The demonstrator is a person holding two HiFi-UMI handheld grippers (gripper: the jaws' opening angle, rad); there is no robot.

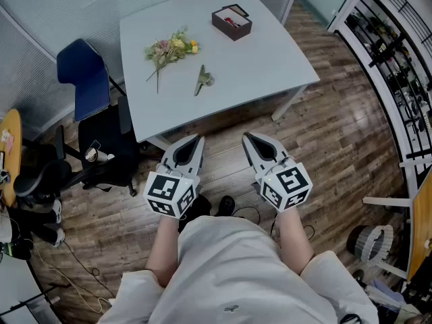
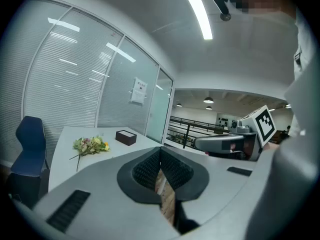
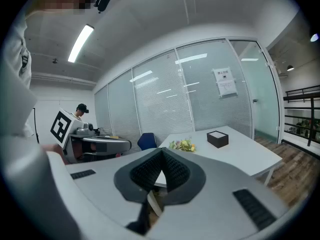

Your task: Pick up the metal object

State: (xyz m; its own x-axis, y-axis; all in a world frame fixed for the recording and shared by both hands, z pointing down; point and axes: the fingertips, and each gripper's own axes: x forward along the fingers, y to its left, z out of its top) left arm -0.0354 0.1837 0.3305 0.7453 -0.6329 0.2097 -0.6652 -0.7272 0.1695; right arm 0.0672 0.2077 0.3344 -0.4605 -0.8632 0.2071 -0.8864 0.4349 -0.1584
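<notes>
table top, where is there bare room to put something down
The widest bare stretch of the table is its right side, from the box down to the near right corner. A narrower strip runs along the near edge, below the flowers and the metal object. Those two lie close together left of centre: crowded there.

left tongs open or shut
Shut: in the left gripper view the left tongs meet at the tip, with nothing held between them.
</notes>
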